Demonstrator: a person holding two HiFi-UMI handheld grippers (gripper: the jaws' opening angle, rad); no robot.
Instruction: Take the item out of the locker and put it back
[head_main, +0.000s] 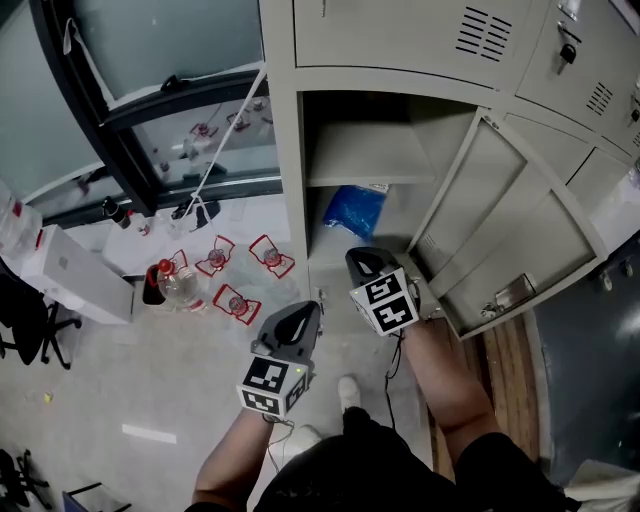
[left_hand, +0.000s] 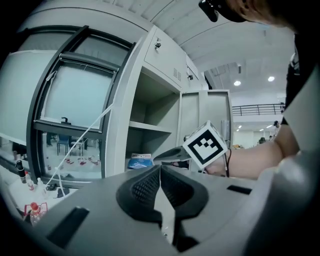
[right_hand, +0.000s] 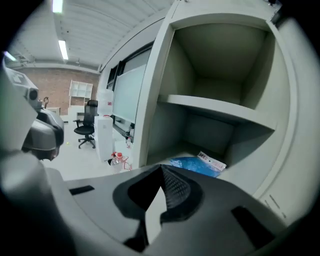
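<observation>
The grey locker (head_main: 290, 150) stands open, and a blue plastic bag (head_main: 355, 210) lies on the floor of its lower compartment, under a bare shelf (head_main: 365, 160). My right gripper (head_main: 358, 256) hovers just in front of that compartment, shut with nothing between its jaws. In the right gripper view the shut right gripper (right_hand: 161, 168) points at the blue bag (right_hand: 195, 166), a short way off. My left gripper (head_main: 308, 312) hangs lower and to the left, outside the locker. Its jaws meet empty in the left gripper view (left_hand: 160, 168), where the bag (left_hand: 140, 162) shows behind them.
The locker door (head_main: 510, 240) is swung out to the right. On the floor to the left stand water bottles (head_main: 175, 283), red wire frames (head_main: 270, 255) and a white box (head_main: 70, 275). An office chair (right_hand: 87, 131) is further back.
</observation>
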